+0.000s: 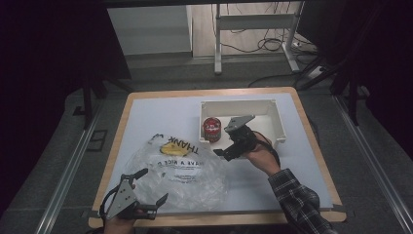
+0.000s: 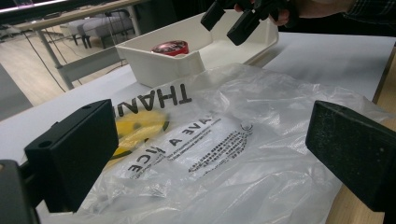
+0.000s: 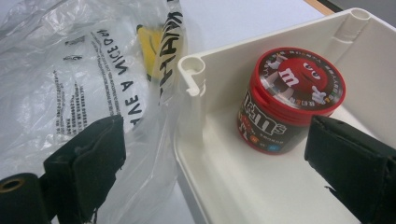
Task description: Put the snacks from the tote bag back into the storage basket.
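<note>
A clear plastic bag [image 1: 180, 170] printed "THANK" and "HAVE A NICE DAY" lies crumpled on the white mat. My left gripper [image 1: 153, 185] rests at the bag's near left edge. Its jaws are open over the bag [image 2: 224, 140], with nothing pressed between them. A red M&M's can [image 1: 212, 129] stands upright in the near left corner of a white bin [image 1: 272, 105]. My right gripper [image 1: 224, 153] hovers just in front of that corner and is open. In the right gripper view the bin's corner post [image 3: 191, 74] is between the spread jaws and the can [image 3: 292, 100] is beyond it.
The bin [image 2: 159, 65] stands right behind the bag, whose edge reaches its wall. My right gripper [image 2: 233, 21] hangs above the bin's rim. A wooden table border [image 1: 311, 131] surrounds the mat. A metal table frame with cables [image 1: 253, 29] stands on the floor beyond.
</note>
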A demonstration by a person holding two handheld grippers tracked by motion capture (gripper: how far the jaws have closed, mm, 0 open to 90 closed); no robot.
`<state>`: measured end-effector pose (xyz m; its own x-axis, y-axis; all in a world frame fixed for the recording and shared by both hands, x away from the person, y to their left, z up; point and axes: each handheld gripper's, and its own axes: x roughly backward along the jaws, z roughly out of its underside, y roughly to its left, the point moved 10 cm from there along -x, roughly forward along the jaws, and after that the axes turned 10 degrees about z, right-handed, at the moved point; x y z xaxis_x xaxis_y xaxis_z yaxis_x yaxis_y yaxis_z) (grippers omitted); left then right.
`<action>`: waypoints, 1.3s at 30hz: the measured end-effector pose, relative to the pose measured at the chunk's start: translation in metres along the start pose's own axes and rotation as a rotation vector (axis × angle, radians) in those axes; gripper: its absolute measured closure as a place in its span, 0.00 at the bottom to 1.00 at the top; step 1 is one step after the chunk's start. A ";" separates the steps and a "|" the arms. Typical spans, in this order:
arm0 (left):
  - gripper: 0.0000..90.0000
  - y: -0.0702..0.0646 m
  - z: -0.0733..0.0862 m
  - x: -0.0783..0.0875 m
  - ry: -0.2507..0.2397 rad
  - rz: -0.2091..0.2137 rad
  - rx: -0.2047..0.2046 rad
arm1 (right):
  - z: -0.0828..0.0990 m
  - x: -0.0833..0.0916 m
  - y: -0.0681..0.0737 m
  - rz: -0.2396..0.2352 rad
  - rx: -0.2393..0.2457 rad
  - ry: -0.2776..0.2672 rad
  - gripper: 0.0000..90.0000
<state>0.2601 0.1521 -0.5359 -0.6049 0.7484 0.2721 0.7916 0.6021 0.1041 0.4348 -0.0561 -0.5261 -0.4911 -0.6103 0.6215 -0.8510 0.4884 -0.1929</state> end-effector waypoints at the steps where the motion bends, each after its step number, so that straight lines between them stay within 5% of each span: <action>1: 0.03 0.000 0.000 0.000 0.000 -0.001 0.000 | 0.000 0.001 0.001 0.001 -0.004 0.000 0.06; 39: 0.03 0.000 -0.001 0.001 -0.004 -0.004 0.002 | 0.016 0.045 0.008 0.021 -0.053 -0.079 0.06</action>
<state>0.2601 0.1526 -0.5352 -0.6084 0.7470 0.2679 0.7890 0.6057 0.1031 0.4033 -0.0895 -0.5118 -0.5236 -0.6462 0.5552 -0.8304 0.5326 -0.1633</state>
